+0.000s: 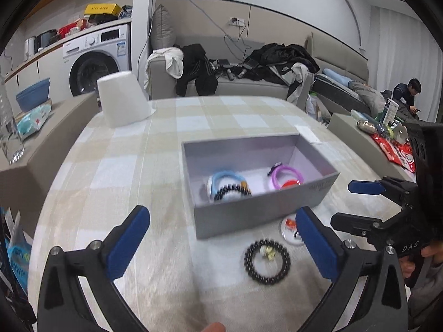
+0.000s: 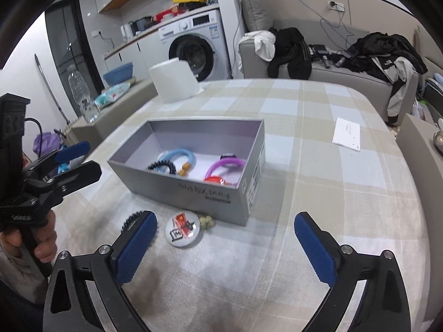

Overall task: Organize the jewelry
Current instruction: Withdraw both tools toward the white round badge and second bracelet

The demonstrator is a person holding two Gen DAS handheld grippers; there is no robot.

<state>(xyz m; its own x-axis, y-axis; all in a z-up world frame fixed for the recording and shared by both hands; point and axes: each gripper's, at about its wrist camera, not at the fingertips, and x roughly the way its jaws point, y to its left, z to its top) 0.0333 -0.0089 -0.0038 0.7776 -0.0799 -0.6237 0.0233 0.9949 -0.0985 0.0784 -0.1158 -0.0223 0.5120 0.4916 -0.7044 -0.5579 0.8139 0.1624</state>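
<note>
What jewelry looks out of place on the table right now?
Two pieces still lie outside the grey box: a black bead bracelet and a round badge on the checked tablecloth just in front of it. The other bracelets are inside the box.

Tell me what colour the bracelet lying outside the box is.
Black beads, with a few pale yellowish ones: the bracelet shows best in the left wrist view.

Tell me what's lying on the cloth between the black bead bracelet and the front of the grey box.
A round badge lies between the black bead bracelet and the grey box; both wrist views show it.
</note>
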